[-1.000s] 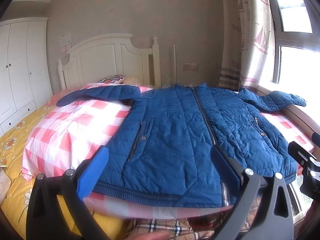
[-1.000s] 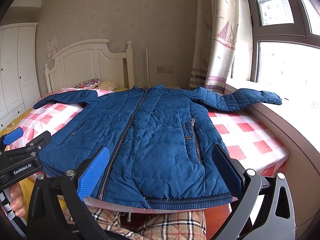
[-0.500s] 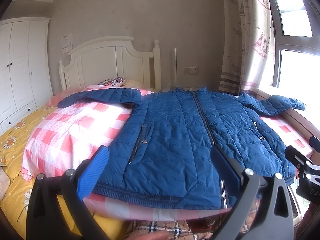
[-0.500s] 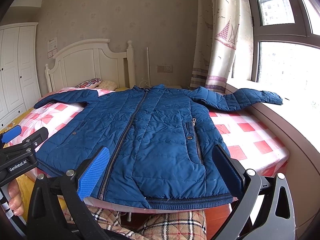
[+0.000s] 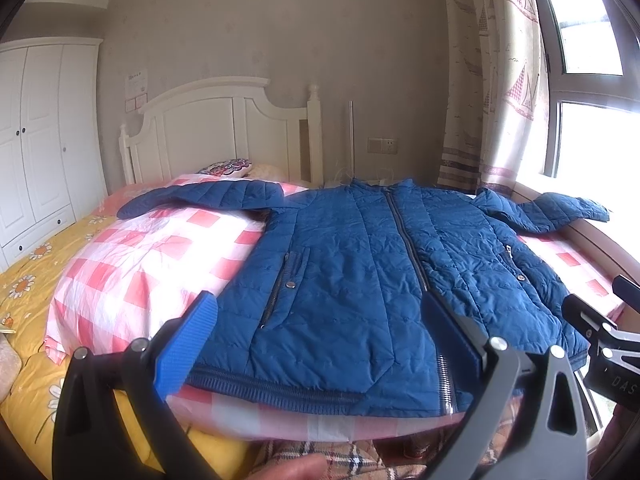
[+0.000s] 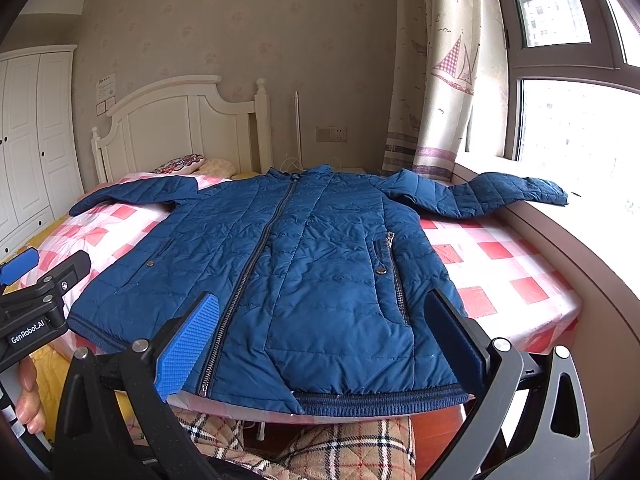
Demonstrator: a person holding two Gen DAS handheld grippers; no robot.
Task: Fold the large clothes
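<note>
white headboard [image 5: 224,128], wardrobe [image 5: 36,140], sailboat curtain [image 6: 444,64], checked bedsheet [image 5: 152,256]

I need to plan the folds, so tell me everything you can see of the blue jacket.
The blue jacket is quilted and looks puffy, zipped shut, with ribbed hem and snap pockets. It lies flat, front up, on the pink checked sheet, collar toward the headboard, sleeves spread; one sleeve end rests on the window ledge. Neither gripper touches it.

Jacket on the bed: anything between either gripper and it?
Nothing visible. The blue jacket lies flat and zipped on the checked sheet, sleeves spread. The left gripper and right gripper are both open, short of the hem, with only open air between.
</note>
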